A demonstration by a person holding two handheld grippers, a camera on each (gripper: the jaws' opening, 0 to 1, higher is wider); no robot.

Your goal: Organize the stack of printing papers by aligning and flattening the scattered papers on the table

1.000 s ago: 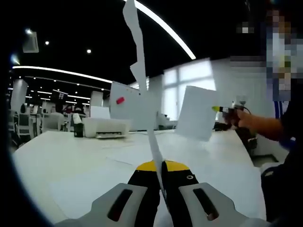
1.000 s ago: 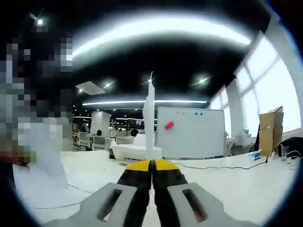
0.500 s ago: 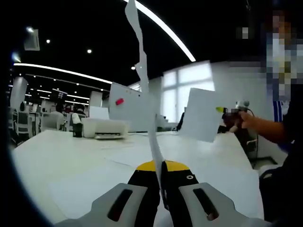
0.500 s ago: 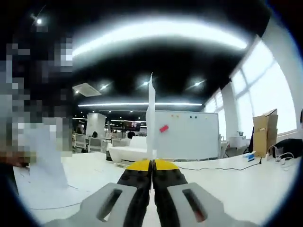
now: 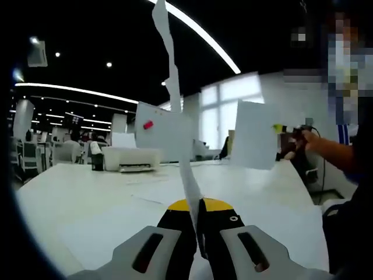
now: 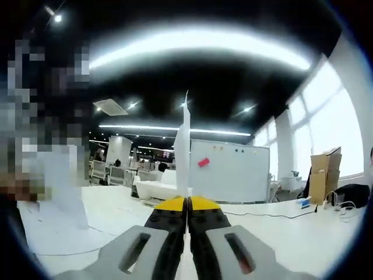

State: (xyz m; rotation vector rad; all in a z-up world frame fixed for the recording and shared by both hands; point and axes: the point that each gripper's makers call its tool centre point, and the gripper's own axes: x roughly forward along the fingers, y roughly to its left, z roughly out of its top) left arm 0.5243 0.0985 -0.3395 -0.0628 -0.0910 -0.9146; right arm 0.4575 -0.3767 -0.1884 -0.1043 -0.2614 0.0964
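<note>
The left gripper (image 5: 198, 224) is pinched tight on a white sheet of paper (image 5: 172, 99), seen edge-on & standing up above the white table (image 5: 81, 204). The right gripper (image 6: 187, 219) is pinched tight on another sheet (image 6: 183, 154), also edge-on; in the left gripper view that 2nd sheet hangs in the air over the table's far side. More papers (image 5: 157, 189) lie flat on the table w/ a printer (image 5: 129, 157) & whiteboard (image 6: 233, 172) behind.

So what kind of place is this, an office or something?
Most likely a large open-plan office. A whiteboard stands behind a long white table with a printer on it, desks with chairs fill the background, and strip lights run across a dark ceiling.
</note>
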